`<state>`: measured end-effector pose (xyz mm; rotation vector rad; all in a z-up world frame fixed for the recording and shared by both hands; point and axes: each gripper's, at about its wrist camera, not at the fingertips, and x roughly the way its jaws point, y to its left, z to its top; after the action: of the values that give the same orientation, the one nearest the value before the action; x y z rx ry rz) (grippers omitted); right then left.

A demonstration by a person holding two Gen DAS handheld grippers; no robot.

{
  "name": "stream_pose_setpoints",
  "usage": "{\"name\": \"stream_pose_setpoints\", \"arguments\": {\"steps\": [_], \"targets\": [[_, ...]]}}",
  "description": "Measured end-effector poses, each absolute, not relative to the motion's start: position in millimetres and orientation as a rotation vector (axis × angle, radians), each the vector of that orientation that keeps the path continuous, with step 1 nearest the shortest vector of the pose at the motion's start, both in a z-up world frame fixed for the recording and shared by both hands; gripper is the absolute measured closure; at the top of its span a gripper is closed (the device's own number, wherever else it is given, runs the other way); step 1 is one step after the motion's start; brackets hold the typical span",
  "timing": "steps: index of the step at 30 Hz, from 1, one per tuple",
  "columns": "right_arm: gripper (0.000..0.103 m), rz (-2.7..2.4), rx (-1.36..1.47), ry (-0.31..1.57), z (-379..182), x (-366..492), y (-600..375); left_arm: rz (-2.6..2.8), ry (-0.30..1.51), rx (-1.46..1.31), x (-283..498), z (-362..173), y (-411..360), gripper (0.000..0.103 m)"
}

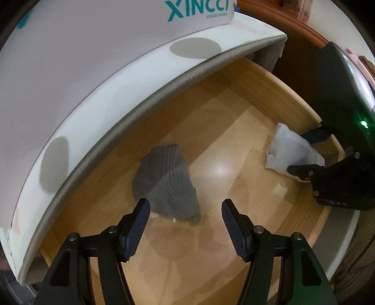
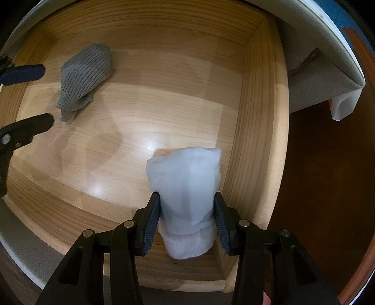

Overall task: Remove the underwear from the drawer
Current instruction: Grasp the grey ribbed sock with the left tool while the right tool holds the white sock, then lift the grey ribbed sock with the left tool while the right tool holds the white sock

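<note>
Two rolled bundles lie on the bare floor of the open wooden drawer (image 2: 257, 112), well apart from each other. Toward the left sits the grey ribbed bundle (image 2: 85, 77), loose on the wood, with nothing gripping it. The left gripper (image 1: 185, 210) hovers over it, jaws apart and empty, the bundle's near end showing in the gap between them without either pad touching it. Further right, close to the drawer's side wall and front corner, stands the white bundle (image 2: 187, 194). The right gripper (image 2: 186, 218) points down on it, jaws clamped against its two sides, its cuff end nearest the camera. In the left wrist view, the white cabinet top with grey dots (image 1: 98, 98) overhangs the drawer, and a box printed with teal letters (image 1: 187, 11) rests on it.
</note>
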<state>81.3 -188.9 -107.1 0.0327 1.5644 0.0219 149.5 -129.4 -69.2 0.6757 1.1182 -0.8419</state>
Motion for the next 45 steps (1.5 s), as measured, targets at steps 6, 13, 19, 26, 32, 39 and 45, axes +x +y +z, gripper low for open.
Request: {"name": "stream_pose_setpoints", "arguments": {"steps": [6, 13, 19, 26, 32, 39, 45], "targets": [[0.062, 0.02, 0.035, 1.565, -107.5, 80.9, -191.5, -0.846, 1.099, 0.703, 156.2, -81.8, -138.0, 0.038], [0.062, 0.02, 0.032, 1.567, -105.4, 79.0, -198.2, -0.794, 1.078, 0.721, 168.9, -98.3, -134.4, 0.054], [0.062, 0.021, 0.031, 1.566, -105.7, 79.3, -198.7, -0.767, 1.094, 0.679, 180.2, -102.0, -129.7, 0.067], [0.062, 0.022, 0.028, 1.567, -106.6, 79.6, -198.9, -0.754, 1.141, 0.673, 181.6, -105.9, -127.6, 0.076], [0.062, 0.023, 0.029, 1.566, -107.3, 80.0, -200.3, -0.725, 1.205, 0.661, 182.9, -109.5, -126.2, 0.081], [0.062, 0.023, 0.028, 1.567, -107.9, 80.6, -199.8, -0.691, 1.265, 0.675, 176.6, -111.5, -112.9, 0.081], [0.062, 0.028, 0.028, 1.567, -112.3, 82.4, -198.9, -0.645, 1.328, 0.665, 167.5, -113.6, -95.0, 0.081]]}}
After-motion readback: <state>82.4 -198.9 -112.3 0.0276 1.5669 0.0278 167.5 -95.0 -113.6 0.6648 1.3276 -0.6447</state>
